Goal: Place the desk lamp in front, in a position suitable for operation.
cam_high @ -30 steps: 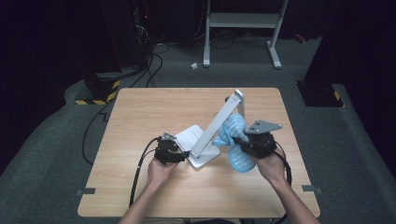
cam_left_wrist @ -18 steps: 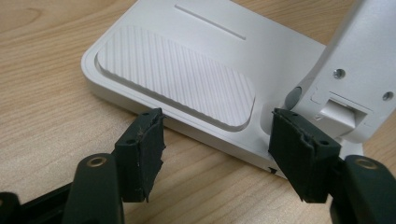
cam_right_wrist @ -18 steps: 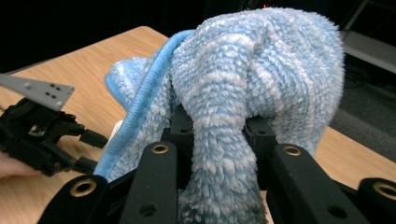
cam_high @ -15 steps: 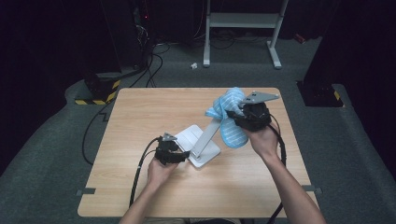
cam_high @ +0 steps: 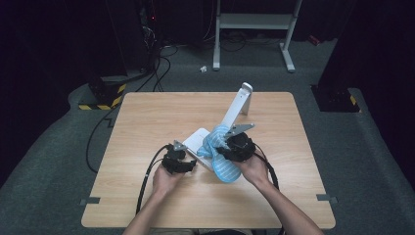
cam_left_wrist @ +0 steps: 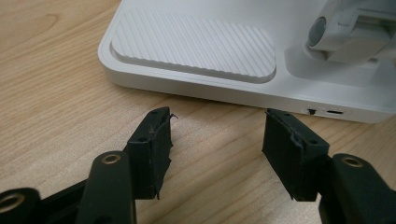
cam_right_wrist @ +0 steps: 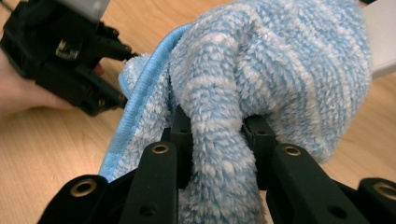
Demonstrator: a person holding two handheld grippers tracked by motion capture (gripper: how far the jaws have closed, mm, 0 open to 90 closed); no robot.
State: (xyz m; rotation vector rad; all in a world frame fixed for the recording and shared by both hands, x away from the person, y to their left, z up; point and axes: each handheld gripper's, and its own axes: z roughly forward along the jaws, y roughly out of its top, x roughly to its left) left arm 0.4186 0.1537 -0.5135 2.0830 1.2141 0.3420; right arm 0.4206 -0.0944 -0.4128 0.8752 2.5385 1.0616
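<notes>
Nearest the person, the left gripper [cam_high: 188, 159] sat low on the table [cam_high: 147, 122] just short of the white lamp base [cam_left_wrist: 196, 51], its jaws apart with nothing between them, having just been closing a little. Beside it, the right gripper [cam_right_wrist: 217, 128] was clamped on a fold of the blue striped cloth [cam_high: 220, 156], which draped over the base's right end. Beyond, the lamp arm [cam_high: 237, 105] slanted up and away.

Left tool [cam_high: 188, 159] sits low, its jaws apart and just closing; right tool [cam_high: 222, 149] stays clamped, both forearms reaching from the near edge.
</notes>
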